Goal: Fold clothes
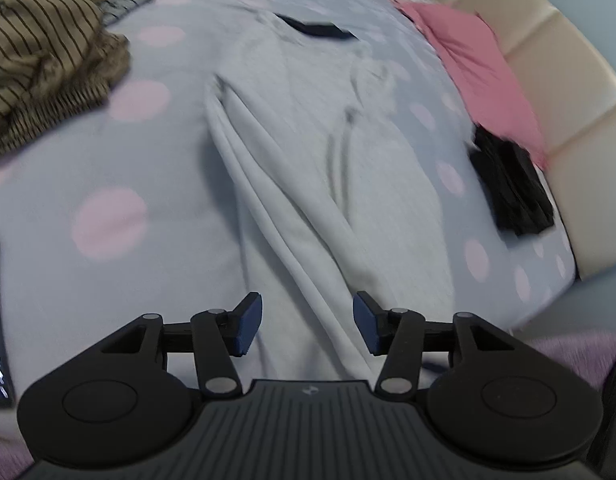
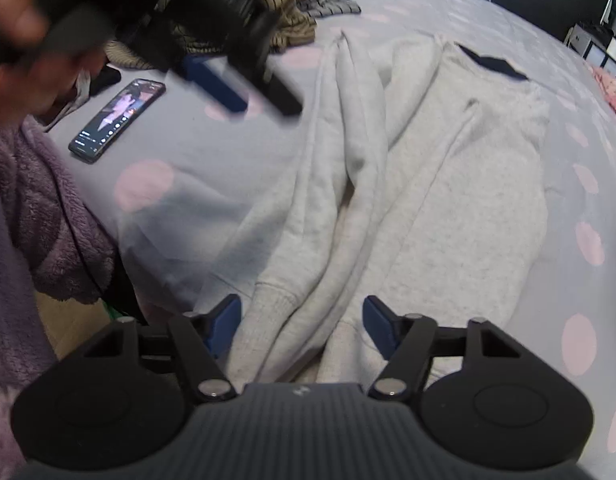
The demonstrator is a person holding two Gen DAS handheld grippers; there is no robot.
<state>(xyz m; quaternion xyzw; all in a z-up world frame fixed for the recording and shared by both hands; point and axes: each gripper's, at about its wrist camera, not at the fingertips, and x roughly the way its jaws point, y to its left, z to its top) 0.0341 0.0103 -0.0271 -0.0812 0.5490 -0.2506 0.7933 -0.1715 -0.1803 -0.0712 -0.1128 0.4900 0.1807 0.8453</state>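
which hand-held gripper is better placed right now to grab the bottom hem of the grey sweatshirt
Right, probably. The right hand-held gripper is open, low over the grey sweatshirt, its ribbed hem between its fingers. The left hand-held gripper, also open, appears raised over the bedsheet.

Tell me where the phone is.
In the right wrist view, the phone lies screen-up on the dotted bedsheet, left of the grey sweatshirt, below the striped clothes pile.

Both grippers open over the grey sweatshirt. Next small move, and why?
Probably lower the right gripper and close on the hem bunched between its fingers. Both grippers are open and hold nothing; the sweatshirt lies lengthwise, its sides folded in, collar at the far end. The left gripper hovers over the same near end.
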